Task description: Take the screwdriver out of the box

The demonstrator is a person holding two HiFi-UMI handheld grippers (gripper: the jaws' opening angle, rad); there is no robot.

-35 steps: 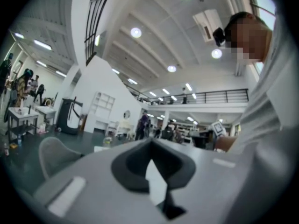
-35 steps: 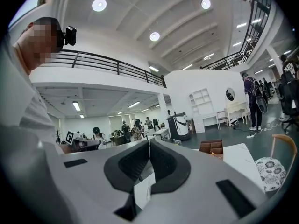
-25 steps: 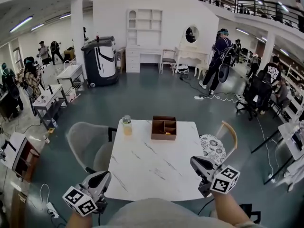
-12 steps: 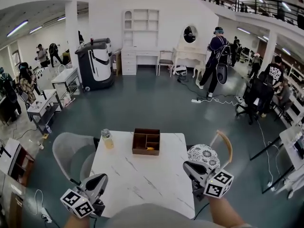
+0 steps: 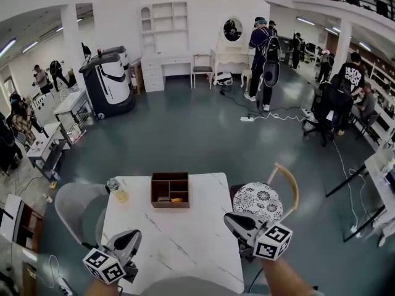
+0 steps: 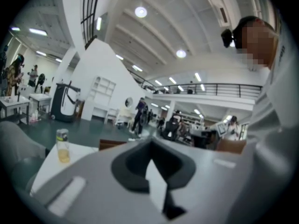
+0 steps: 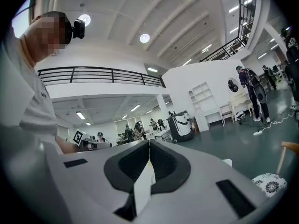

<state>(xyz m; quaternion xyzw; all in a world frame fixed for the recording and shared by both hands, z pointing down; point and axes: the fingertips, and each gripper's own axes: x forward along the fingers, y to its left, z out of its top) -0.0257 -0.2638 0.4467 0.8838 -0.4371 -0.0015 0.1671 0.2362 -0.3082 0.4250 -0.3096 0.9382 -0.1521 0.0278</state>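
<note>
A brown wooden box (image 5: pixel 162 179) with compartments stands at the far middle of the white marble table (image 5: pixel 179 239). A yellow-handled screwdriver (image 5: pixel 177 200) lies in its near right compartment. My left gripper (image 5: pixel 134 235) hovers over the table's near left corner, shut and empty. My right gripper (image 5: pixel 229 218) hangs at the table's near right edge, also shut with nothing in it. Both are well short of the box. In the left gripper view the shut jaws (image 6: pixel 150 141) point level toward the box's rim (image 6: pixel 111 143). In the right gripper view the closed jaws (image 7: pixel 149 142) face across the hall.
A small bottle of yellow liquid (image 5: pixel 116 190) stands on the table's far left corner. A grey chair (image 5: pixel 77 209) is at the left, and a wooden chair with a patterned cushion (image 5: pixel 262 200) at the right. People and furniture stand far behind on the green floor.
The head view has swung, so the table and box now sit lower and further left. The right gripper has drifted left in the picture. Both grippers stay shut.
</note>
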